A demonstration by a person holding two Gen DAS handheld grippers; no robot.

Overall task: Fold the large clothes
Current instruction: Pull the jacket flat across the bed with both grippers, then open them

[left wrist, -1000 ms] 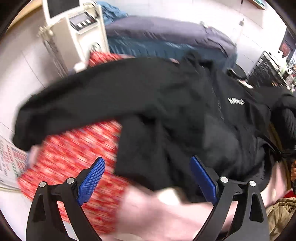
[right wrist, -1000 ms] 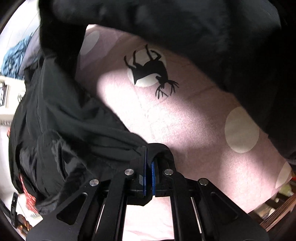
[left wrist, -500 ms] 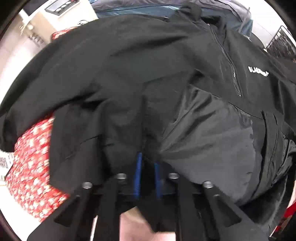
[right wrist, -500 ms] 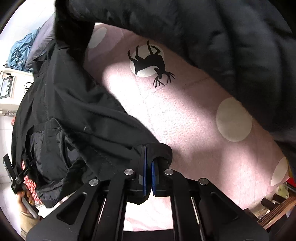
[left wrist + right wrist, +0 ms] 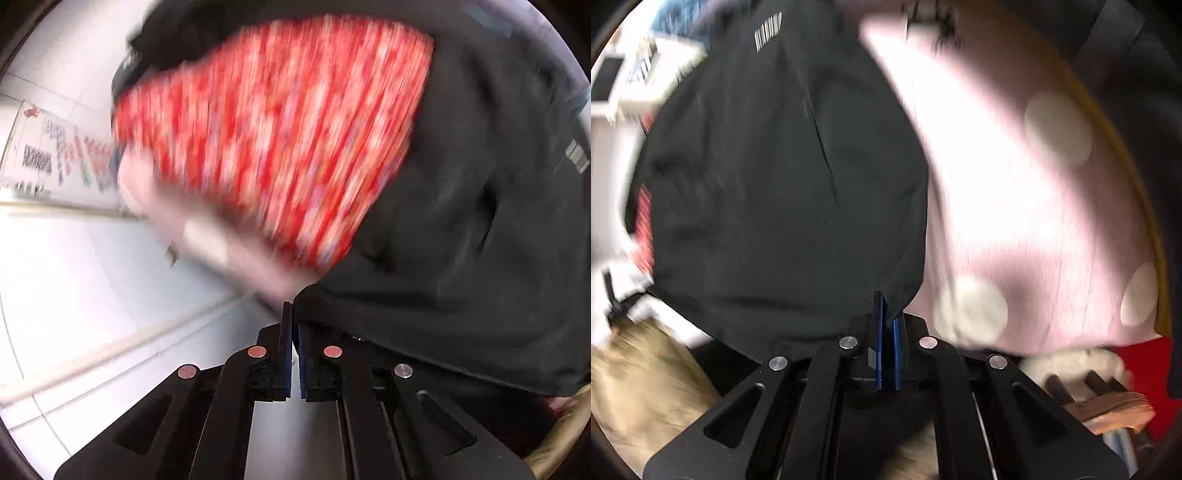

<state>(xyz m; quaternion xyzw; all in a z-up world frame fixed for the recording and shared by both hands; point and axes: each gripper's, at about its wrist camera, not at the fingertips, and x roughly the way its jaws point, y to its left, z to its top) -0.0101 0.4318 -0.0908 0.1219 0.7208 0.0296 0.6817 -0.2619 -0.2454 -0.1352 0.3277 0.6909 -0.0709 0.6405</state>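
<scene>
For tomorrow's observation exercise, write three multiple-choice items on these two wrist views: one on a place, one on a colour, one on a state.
1. In the right wrist view, where is the pink dotted sheet relative to the black jacket?
A. To its right
B. To its left
C. On top of it

2. What colour is the patterned cloth in the left wrist view?
A. Green
B. Red
C. Yellow

3. How does the left gripper stand?
A. Wide open
B. Shut on the black jacket
C. Shut on a cup

Answers: 1 A, the sheet fills the right side beside the jacket. 2 B, red with pale flecks. 3 B, the jacket's edge sits between the closed blue pads.
</scene>
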